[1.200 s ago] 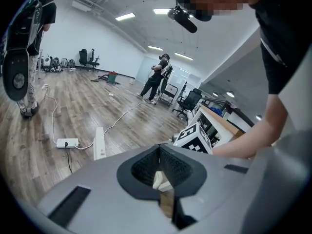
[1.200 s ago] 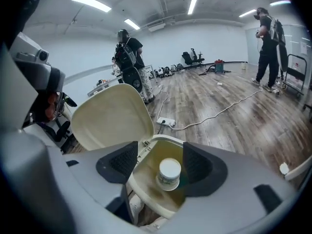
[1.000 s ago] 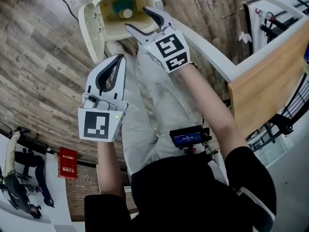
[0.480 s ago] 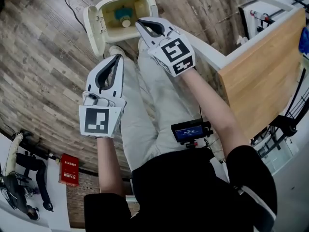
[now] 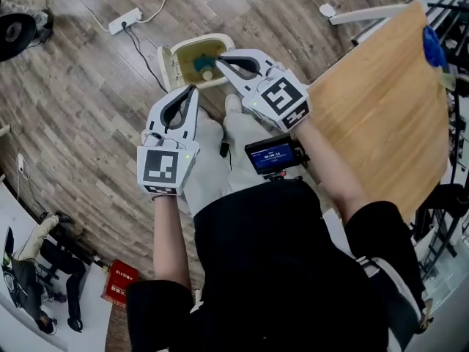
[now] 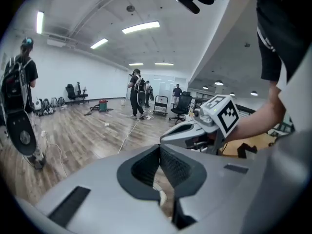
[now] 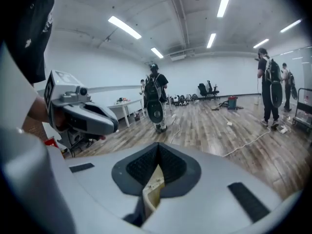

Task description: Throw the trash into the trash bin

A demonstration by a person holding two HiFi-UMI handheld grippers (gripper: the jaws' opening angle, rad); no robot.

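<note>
A cream trash bin (image 5: 192, 42) stands on the wood floor with its lid (image 5: 167, 64) swung open to the left. Inside lie a teal piece of trash (image 5: 201, 63) and a small white piece (image 5: 207, 74). My right gripper (image 5: 220, 56) is held high above the bin's right side, shut, with nothing between its pads. My left gripper (image 5: 193, 89) is beside it, nearer me, also shut and empty. In the left gripper view the shut jaws (image 6: 159, 148) point across the room, with the right gripper (image 6: 195, 130) alongside. The right gripper view shows its shut jaws (image 7: 157, 145) and the left gripper (image 7: 85, 117).
A wooden tabletop (image 5: 381, 101) with a white frame (image 5: 359, 13) is at the right. A power strip (image 5: 124, 20) with cables lies on the floor at top left. A red box (image 5: 121, 281) sits at lower left. People stand in the room (image 6: 138, 91), (image 7: 156, 99).
The right gripper's jaws went from open over the bin to shut. Both grippers have risen well away from the bin, which now looks smaller and lower.
</note>
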